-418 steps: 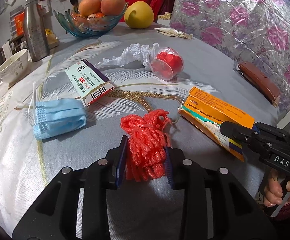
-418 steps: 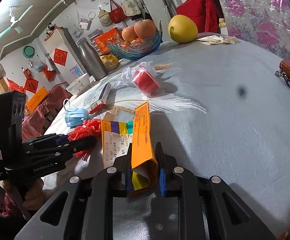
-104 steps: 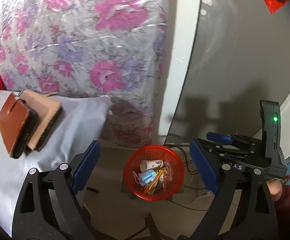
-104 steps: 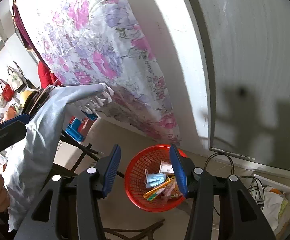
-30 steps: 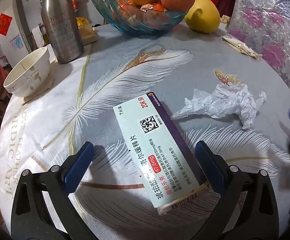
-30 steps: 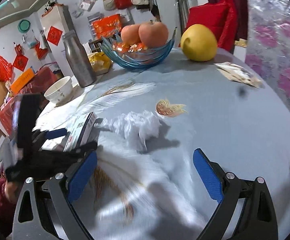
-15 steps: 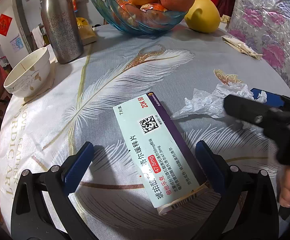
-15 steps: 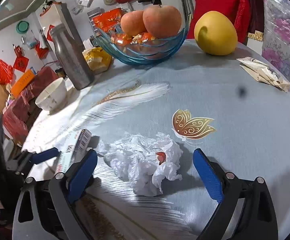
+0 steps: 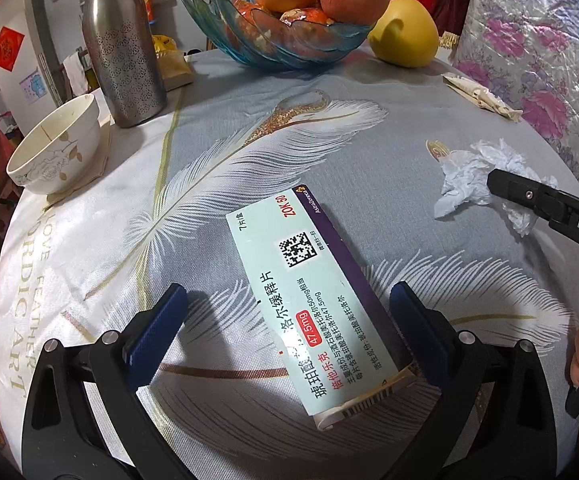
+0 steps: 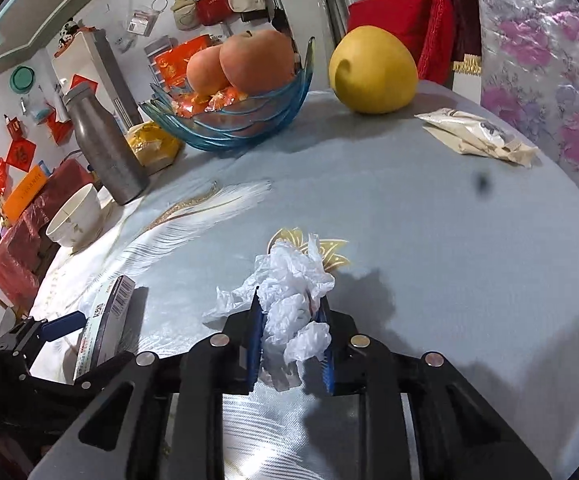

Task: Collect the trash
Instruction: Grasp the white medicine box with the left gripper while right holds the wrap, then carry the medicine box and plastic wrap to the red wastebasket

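The right gripper [image 10: 289, 340] is closing its jaws on the crumpled white wrapper [image 10: 289, 300], which half a second ago was lying loose between wide-spread jaws; now the blue pads are pinching its near end, and the wad is bunching up between them. That means one more piece of trash is being secured and looks about ready to be lifted off the worktop [image 10: 449, 240]. The wrapper is sitting toward the worktop's right edge, partly covering a gold butterfly print, thin, crinkly and translucent, with loose flaps sticking out left and forward. The left gripper [image 9: 289, 332] is hovering with its jaws spread wide on either side of the medicine box [image 9: 309, 300], not pressing it. The box is lying flat near the front edge.
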Action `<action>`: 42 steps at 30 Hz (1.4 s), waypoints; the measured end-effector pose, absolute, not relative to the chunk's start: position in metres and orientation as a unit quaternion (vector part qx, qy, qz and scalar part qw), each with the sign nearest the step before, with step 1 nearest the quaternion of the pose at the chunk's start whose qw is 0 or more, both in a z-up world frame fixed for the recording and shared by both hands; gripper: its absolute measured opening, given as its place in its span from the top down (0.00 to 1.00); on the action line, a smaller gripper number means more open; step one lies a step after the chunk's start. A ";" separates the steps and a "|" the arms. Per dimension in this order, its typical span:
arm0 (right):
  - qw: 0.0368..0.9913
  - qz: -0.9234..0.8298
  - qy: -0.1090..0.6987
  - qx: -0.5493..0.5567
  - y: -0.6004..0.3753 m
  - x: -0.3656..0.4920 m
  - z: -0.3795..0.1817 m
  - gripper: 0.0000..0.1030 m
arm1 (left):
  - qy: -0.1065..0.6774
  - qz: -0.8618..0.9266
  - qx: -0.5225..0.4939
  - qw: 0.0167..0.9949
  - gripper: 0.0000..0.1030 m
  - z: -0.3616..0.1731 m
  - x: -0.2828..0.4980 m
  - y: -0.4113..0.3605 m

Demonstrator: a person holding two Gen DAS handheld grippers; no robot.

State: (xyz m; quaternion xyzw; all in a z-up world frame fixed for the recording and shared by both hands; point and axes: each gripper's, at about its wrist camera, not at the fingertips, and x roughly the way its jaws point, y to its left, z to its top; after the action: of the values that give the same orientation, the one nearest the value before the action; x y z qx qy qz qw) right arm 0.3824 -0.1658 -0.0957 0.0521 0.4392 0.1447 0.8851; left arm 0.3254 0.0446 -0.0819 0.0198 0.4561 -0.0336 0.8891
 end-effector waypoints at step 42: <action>0.947 0.062 0.308 0.060 -0.282 0.146 -0.003 0.77 | 0.290 -0.209 0.045 0.933 0.53 -0.004 0.189 -0.078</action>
State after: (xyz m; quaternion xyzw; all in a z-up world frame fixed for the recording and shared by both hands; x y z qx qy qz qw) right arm 0.1464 -0.2821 -0.0028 0.0603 0.3083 0.0624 0.9473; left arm 0.1889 -0.0777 -0.0043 0.0452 0.2899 -0.2086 0.9330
